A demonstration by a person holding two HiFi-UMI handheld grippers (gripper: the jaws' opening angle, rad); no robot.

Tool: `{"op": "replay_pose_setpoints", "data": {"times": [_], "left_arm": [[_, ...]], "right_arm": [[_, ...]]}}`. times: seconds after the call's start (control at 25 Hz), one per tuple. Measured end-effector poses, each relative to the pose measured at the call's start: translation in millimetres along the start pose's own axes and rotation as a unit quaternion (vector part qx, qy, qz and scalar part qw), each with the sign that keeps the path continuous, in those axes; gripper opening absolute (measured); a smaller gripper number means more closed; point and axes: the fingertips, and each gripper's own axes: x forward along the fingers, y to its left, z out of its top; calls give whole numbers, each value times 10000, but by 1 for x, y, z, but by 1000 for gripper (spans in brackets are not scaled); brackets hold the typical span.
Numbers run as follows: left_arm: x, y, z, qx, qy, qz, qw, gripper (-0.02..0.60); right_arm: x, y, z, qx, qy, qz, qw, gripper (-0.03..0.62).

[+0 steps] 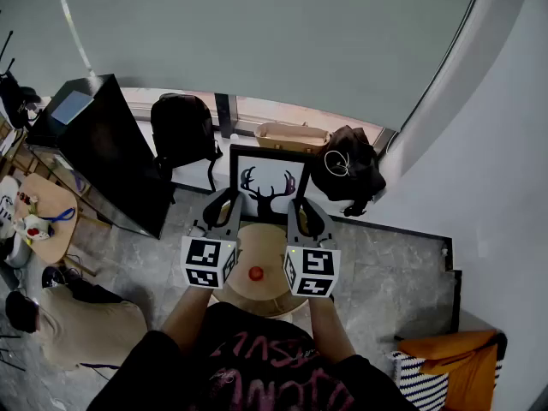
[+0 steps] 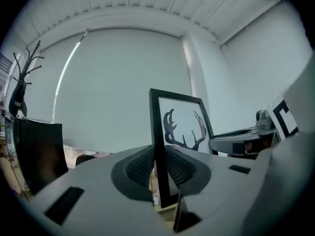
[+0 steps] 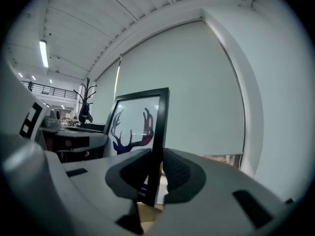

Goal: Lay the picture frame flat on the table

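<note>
Left gripper [image 1: 224,199] and right gripper [image 1: 301,205] each pinch a side of the picture frame [image 1: 267,181], upright over the table [image 1: 261,268]; not yet laid flat

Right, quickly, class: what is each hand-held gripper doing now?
Left hand-held gripper: closed on the picture frame, at its left edge.
Right hand-held gripper: closed on its right edge.

The picture frame [image 1: 267,182] has a smooth black moulding with a slight satin sheen. Its white print looks like matt paper, perhaps under glass. The left gripper [image 2: 158,168] and right gripper [image 3: 155,173] are matt grey plastic, with dark, finely ribbed pads [image 2: 140,166]. The round table [image 1: 259,245] is smooth pale wood. The floor [image 1: 385,272] is mottled grey stone, faintly glossy.
</note>
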Motion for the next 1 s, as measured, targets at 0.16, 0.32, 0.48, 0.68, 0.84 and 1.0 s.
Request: {"op": "replay_pose_setpoints", "data": {"times": [0.16, 0.32, 0.48, 0.68, 0.84, 1.0], "left_arm": [[2, 4, 2, 6, -5, 2, 10000, 74], [2, 3, 4, 2, 3, -35, 10000, 74], [-3, -2, 5, 14, -8, -50, 10000, 74], [-3, 0, 4, -12, 29, -34, 10000, 74], [-2, 0, -1, -32, 113, -14, 9999, 74], [-1, 1, -9, -54, 201, 11, 9998, 74]], "right_arm": [[4, 2, 4, -40, -1, 8, 10000, 83], [3, 1, 5, -44, 9, -15, 10000, 83], [-4, 1, 6, -76, -11, 7, 10000, 83], [-3, 3, 4, -100, 14, 70, 9999, 84], [-2, 3, -2, -37, 95, 90, 9999, 84], [1, 3, -9, -16, 198, 116, 9997, 84]]}}
